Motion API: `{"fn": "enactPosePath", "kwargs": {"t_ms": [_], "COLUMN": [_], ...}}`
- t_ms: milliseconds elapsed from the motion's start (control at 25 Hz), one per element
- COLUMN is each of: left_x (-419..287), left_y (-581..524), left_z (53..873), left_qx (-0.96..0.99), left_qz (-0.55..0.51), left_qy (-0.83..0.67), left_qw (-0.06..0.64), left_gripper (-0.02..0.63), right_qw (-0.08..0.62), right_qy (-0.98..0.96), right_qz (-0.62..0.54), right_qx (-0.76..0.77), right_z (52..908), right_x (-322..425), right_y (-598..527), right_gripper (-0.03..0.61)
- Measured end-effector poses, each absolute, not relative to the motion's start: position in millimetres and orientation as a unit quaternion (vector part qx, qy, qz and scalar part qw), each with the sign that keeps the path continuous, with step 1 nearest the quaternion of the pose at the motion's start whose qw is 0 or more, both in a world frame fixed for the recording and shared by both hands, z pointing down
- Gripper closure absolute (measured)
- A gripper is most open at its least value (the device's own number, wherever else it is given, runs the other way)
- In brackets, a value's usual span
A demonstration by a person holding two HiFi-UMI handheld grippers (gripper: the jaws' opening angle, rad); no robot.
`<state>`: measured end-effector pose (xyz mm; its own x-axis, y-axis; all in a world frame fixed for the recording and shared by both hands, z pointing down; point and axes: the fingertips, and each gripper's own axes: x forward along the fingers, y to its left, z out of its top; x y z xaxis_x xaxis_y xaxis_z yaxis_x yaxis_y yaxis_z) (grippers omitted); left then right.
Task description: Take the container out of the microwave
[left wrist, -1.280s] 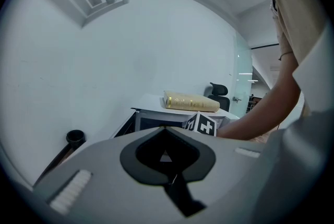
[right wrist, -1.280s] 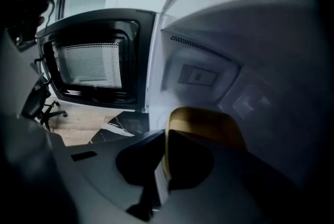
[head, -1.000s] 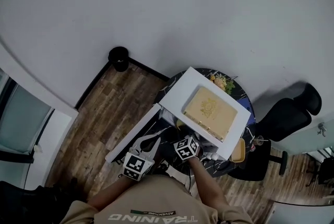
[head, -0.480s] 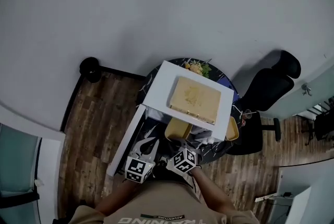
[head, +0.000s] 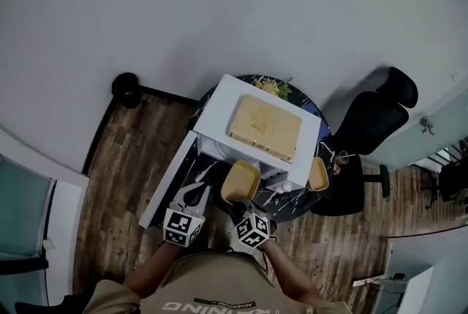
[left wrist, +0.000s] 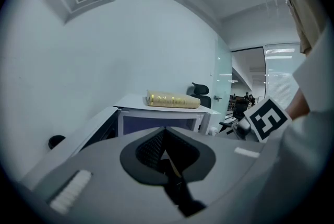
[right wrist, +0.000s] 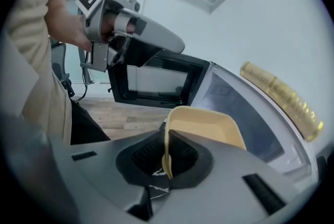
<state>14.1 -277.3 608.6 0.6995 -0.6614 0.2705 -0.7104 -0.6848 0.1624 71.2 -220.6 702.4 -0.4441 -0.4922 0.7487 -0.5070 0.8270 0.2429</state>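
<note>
Two grippers appear in the head view, at the near edge of the round table (head: 287, 207). My right gripper (head: 238, 206) reaches far-left to the near rim of the yellow container (head: 240, 181). That container sits just on the near side of the white microwave (head: 216, 113), in front of its open front. My left gripper (head: 191, 197) hangs to the left, beside the swung-out door (head: 167, 181) and apart from the container. A gold box (head: 265, 126) lies flat on the microwave's top. A second yellow container (head: 318, 175) stands at the microwave's right, near a black chair (head: 373, 126).

Left gripper view: my left gripper (left wrist: 165, 139) has its jaws pressed together with nothing between them. Beyond them stand the microwave (left wrist: 156, 113) and the gold box (left wrist: 172, 99). The right gripper's marker cube (left wrist: 267, 118) shows at the right.

Right gripper view: my right gripper (right wrist: 166, 157) has its jaws clamped narrowly on the container's thin rim. The container (right wrist: 206, 126) extends away from the jaws, toward the microwave (right wrist: 245, 108) on the right. The door (right wrist: 151, 79) stands open on the far side, and the left gripper (right wrist: 130, 24) is in front of it. I cannot tell whether the container's base touches the table.
</note>
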Motion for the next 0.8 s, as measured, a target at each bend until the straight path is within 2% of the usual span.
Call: {"fn": "enactPosePath", "kwargs": {"t_ms": [520,800], "left_x": [36.8,17.3], "left_y": [-143.4,-79.1], "left_z": [596.5,598.8], "left_qx": [0.873,0.866], "left_qz": [0.145,0.170], "left_qy": [-0.449,-0.452], "left_qw": [0.127,0.129], "left_gripper": [0.606,0.606], "right_qw": [0.399,0.376], "right_qy": [-0.891,-0.902], "right_qz": [-0.029,-0.001], "right_qx": [0.215,0.214], "right_z": [699.1,701.5], "right_x": [107.2,89.6], "right_y": [-98.2,-52.7], "right_gripper": [0.568,0.568]}}
